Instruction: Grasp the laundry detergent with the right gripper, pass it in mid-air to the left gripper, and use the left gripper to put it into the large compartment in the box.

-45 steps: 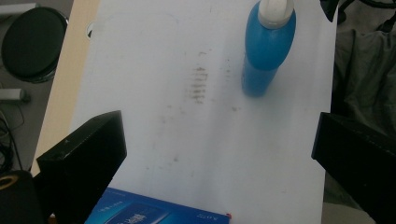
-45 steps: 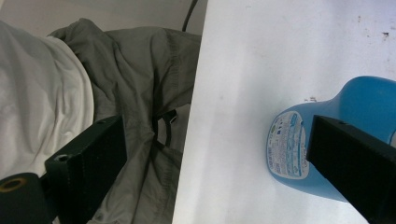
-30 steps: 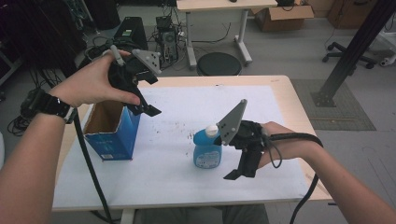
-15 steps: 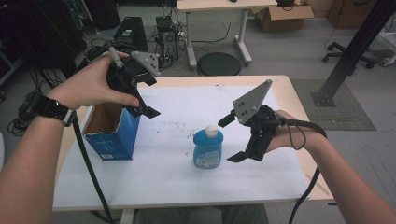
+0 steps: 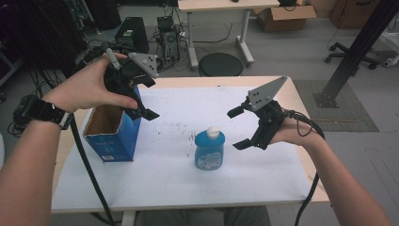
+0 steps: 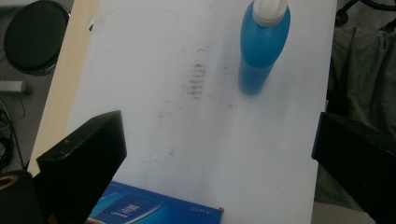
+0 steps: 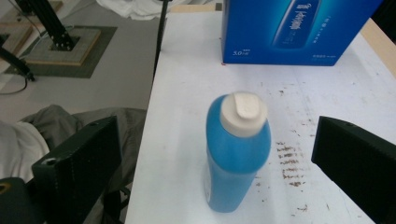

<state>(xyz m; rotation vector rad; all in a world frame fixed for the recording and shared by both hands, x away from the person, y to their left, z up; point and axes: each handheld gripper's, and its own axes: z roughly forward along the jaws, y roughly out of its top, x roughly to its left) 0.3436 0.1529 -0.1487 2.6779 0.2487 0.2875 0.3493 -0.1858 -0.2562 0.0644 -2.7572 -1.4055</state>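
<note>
- High view: a blue plastic bottle with a white flip cap [image 5: 210,149] stood upright on the white sheet covering the wooden table [image 5: 301,117], near its middle. The right gripper [image 5: 239,128], held in the right hand [image 5: 289,133], was just to the bottle's right and clear of it; its jaws had just been opening and stood wide with nothing between them. The left gripper [image 5: 147,112] hung over the far corner of an open-topped blue cardboard box [image 5: 113,129]. The left hand [image 5: 89,87] covered most of its body, so the jaw gap was hard to judge here. A round black stool [image 5: 220,64] stood on the floor beyond the table.
- Left gripper view: both black jaws rose at the bottom corners, far apart and empty. The bottle [image 6: 264,42] was at the top, its cap cut off by the upper edge. A printed edge of the box [image 6: 154,210] was cut off at the bottom. Brown smudges [image 6: 197,80] marked the sheet, plainer here than from above.
- Right gripper view: the jaws stood wide at both lower corners. The bottle [image 7: 238,154] rose between them but farther off, untouched, slightly blurred. The box's printed face [image 7: 292,30] lay behind, its top cut off; the lettering was too small to read.
</note>
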